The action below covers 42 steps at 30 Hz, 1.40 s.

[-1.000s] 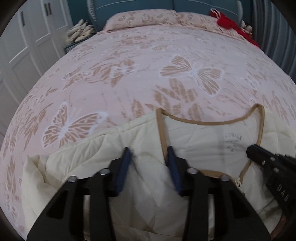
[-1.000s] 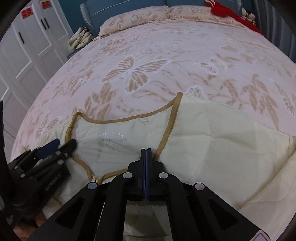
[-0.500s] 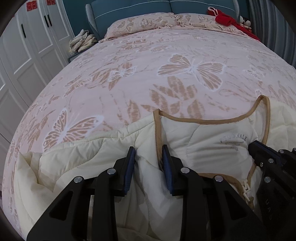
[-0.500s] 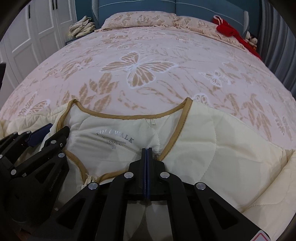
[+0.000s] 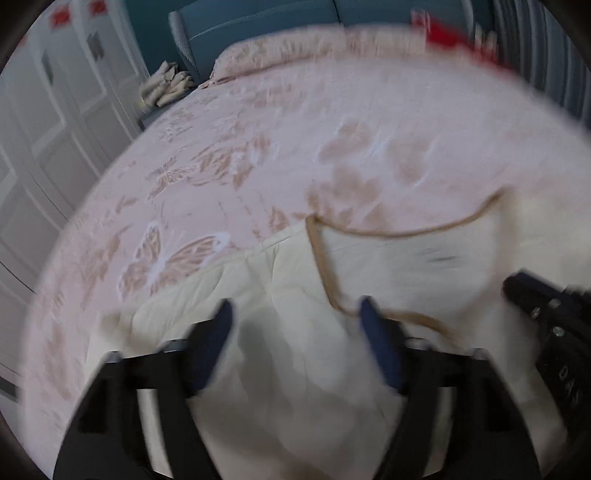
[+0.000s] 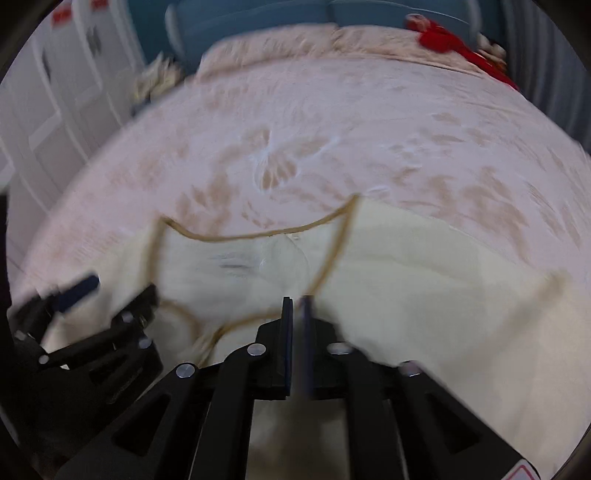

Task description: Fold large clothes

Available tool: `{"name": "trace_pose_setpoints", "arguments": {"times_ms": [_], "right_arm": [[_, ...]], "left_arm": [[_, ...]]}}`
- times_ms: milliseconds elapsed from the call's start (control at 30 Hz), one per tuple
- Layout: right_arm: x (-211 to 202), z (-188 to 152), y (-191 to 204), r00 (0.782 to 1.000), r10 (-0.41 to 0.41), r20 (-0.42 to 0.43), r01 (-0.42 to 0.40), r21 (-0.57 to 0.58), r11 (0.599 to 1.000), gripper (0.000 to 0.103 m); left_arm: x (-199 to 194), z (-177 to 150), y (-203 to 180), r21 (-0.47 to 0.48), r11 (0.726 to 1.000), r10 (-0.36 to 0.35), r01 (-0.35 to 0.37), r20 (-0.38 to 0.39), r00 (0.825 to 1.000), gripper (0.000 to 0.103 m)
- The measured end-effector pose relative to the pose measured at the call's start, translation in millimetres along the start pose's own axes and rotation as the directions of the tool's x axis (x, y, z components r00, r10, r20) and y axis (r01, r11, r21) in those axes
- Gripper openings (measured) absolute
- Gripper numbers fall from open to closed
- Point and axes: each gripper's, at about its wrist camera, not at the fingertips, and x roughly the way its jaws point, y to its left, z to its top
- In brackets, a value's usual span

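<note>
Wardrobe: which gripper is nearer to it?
Left. The left gripper is on the wardrobe side; the right gripper is beyond it. Both jaws have just been opening; the jacket lies between them, ungripped.

- The jacket (image 5: 280,288) lies spread on the near part of the bed (image 5: 332,122), its neckline toward the headboard (image 5: 258,22).
- The left hand-held gripper (image 5: 295,314) hangs over the jacket's left shoulder; the right hand-held gripper (image 6: 297,306) is over the right neckline edge.
- Pillows (image 6: 277,48) lie at the far end, before the headboard.
- A wardrobe (image 5: 55,122) stands left of the bed.
</note>
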Motion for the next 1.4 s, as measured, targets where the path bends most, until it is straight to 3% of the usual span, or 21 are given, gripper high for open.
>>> {"name": "trace_pose_setpoints", "arguments": {"times_ms": [33,100,133,300,367,433,533,633,700,867,933,967,1033,1100,1133,1300,1400], "right_arm": [[-25,-10,-7,1.0,0.024,0.019,-0.025,0.017,1.0,0.027],[-79,-41,-27,0.998,0.05,0.035,-0.052,0.05,0.997,0.044],[-105,-61,-39,0.998,0.052,0.039,-0.054,0.063,0.997,0.047],[-219,-179,-113,0.999,-0.05,0.002,0.05,0.13,0.99,0.066],[-257,-234,-147,0.995,-0.081,-0.051,0.089,0.188,0.978,0.067],[-278,-276,-169,0.992,-0.079,-0.099,0.101,0.24,0.965,0.067],[-290,-324,-187,0.988,-0.035,-0.148,0.082,0.326,0.942,0.067],[-290,-356,-188,0.987,0.016,-0.159,0.046,0.381,0.923,0.067],[-285,-363,-186,0.987,0.044,-0.153,0.019,0.391,0.92,0.067],[-275,-364,-176,0.991,0.06,-0.119,-0.003,0.431,0.903,0.073],[-275,-364,-175,0.992,0.081,-0.098,-0.028,0.454,0.891,0.073],[-276,-363,-174,0.991,0.105,-0.078,-0.056,0.477,0.877,0.068],[-277,-359,-174,0.986,0.16,-0.051,-0.113,0.508,0.854,0.047],[-277,-354,-169,0.984,0.167,-0.055,-0.116,0.512,0.851,0.018],[-280,-351,-166,0.987,0.146,-0.058,-0.099,0.491,0.865,0.011],[-310,-337,-155,0.991,0.126,-0.049,-0.096,0.401,0.911,0.007],[-333,-332,-145,0.991,0.112,-0.068,-0.086,0.307,0.948,0.006]], "left_arm": [[-29,-10,17,-0.065,0.996,-0.059,0.061,0.025,0.998,0.088],[-67,-34,43,-0.144,0.981,-0.128,0.13,0.024,0.991,0.091],[-88,-52,59,-0.173,0.971,-0.163,0.164,0.016,0.986,0.092],[-161,-157,131,-0.27,0.949,-0.192,0.165,-0.077,0.978,0.093],[-187,-210,160,-0.317,0.939,-0.182,0.133,-0.131,0.975,0.093],[-205,-261,182,-0.39,0.912,-0.214,0.126,-0.19,0.958,0.093],[-218,-309,196,-0.481,0.865,-0.277,0.144,-0.219,0.936,0.092],[-226,-332,195,-0.489,0.858,-0.288,0.156,-0.207,0.935,0.092],[-229,-338,191,-0.487,0.857,-0.296,0.17,-0.195,0.935,0.092],[-228,-341,175,-0.427,0.892,-0.262,0.151,-0.216,0.94,0.089],[-230,-336,173,-0.438,0.881,-0.291,0.176,-0.209,0.934,0.063],[-231,-335,173,-0.448,0.874,-0.309,0.189,-0.21,0.928,0.055],[-236,-331,175,-0.485,0.845,-0.358,0.225,-0.201,0.912,0.028],[-245,-326,172,-0.469,0.855,-0.343,0.222,-0.191,0.92,0.019],[-251,-324,170,-0.46,0.859,-0.338,0.225,-0.181,0.923,0.015],[-284,-312,165,-0.418,0.875,-0.327,0.245,-0.138,0.935,0.007],[-309,-312,168,-0.395,0.879,-0.341,0.269,-0.124,0.932,0.007]]}}
